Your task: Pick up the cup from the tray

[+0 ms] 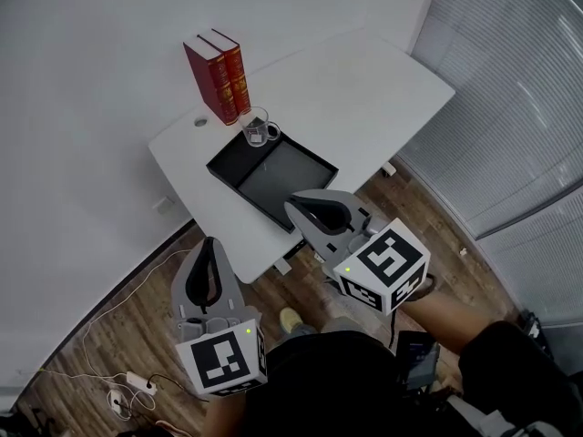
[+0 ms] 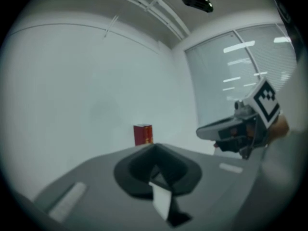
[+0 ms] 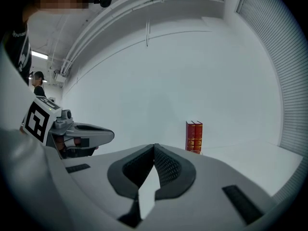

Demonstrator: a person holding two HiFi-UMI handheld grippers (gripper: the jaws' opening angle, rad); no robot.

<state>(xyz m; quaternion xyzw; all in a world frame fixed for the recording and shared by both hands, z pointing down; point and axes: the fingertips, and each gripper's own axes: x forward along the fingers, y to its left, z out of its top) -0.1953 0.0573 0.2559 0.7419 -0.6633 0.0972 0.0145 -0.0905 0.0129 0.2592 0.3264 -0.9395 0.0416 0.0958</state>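
A clear glass cup (image 1: 259, 127) with a handle stands at the far corner of the black tray (image 1: 290, 173) on the white table (image 1: 364, 89). Both grippers hover off the table's near edge, well short of the cup. My left gripper (image 1: 209, 246) is over the floor at the near left, jaws shut and empty; its own view shows its tips (image 2: 155, 146) meeting. My right gripper (image 1: 295, 204) reaches just over the tray's near corner, jaws together (image 3: 154, 147) with nothing between them. The table's surface and the cup are hidden behind the jaws in both gripper views.
Two red books (image 1: 220, 76) stand upright just behind the cup. A cable hole (image 1: 201, 121) lies left of them. Window blinds (image 1: 519, 98) run along the right. Cables and a power strip (image 1: 127, 385) lie on the wooden floor at the near left.
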